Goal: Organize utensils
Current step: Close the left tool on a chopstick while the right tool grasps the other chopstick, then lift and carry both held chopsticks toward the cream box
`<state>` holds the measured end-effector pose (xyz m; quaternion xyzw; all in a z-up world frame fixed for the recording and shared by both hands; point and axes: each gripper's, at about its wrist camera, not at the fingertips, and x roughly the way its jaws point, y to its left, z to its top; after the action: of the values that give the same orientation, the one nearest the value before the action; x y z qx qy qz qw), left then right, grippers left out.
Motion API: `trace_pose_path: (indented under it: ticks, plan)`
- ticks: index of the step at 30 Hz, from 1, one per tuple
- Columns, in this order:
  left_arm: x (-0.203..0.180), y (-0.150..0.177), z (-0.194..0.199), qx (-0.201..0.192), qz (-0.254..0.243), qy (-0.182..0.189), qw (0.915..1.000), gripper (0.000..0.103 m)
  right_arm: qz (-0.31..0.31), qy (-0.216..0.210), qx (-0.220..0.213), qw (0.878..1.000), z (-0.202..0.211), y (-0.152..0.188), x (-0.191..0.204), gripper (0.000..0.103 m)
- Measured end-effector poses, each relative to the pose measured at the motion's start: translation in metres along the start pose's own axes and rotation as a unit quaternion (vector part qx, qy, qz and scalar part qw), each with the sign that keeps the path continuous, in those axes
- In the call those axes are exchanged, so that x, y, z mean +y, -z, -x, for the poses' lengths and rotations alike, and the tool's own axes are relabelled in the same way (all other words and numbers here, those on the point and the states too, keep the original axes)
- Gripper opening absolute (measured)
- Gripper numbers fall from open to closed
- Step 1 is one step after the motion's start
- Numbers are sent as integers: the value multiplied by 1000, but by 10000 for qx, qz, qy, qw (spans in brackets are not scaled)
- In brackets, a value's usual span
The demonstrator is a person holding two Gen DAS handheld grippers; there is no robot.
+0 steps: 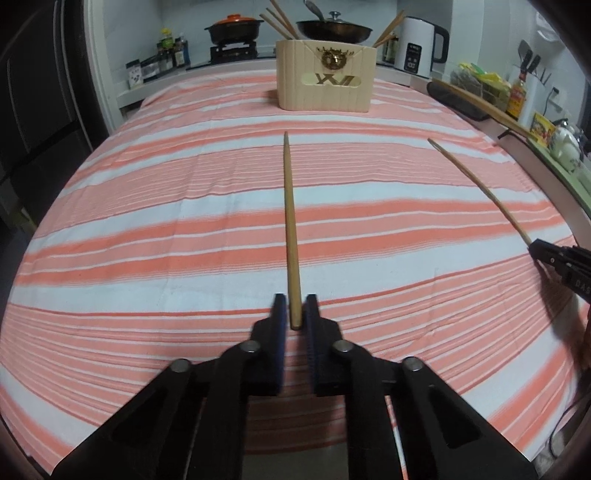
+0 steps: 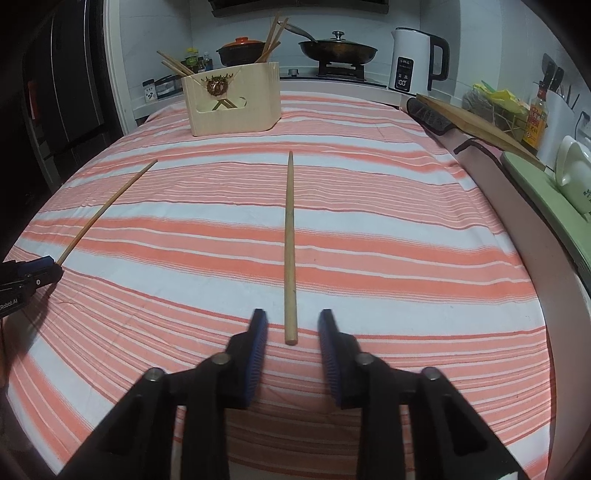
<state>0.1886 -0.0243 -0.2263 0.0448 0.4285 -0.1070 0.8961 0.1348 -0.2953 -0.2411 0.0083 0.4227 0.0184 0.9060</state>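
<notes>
Showing the kettle's (image 2: 419,59) lit display: right wrist only

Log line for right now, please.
left gripper: shut on tan wooden chopstick | right gripper: open, astride second tan wooden chopstick | both flat on pink-striped cloth | beige slatted holder: beyond

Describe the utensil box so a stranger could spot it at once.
Start at the orange-and-white striped cloth; at its far end, before the stove, stands a pale wooden box. Unlike the dark pans and white kettle behind it, it bears a gold emblem and has chopsticks sticking out the top.
</notes>
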Motion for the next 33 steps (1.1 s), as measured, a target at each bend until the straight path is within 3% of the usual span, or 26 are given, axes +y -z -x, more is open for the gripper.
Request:
trace_pose_path:
  ticks: [8,23,33]
  plan:
    - [9,-19,22,-230,23,96,9997,4,70,-35,-258,9996,24,-23,-1,7]
    - [15,-92,144,-1563,-335,380,9864,4,530,-205,-1596,9855,134,-102,15,7]
    - [11,-109,172,-1738,-272,761,9815,4,486,-600,-1837,9799,166,-115,23,7]
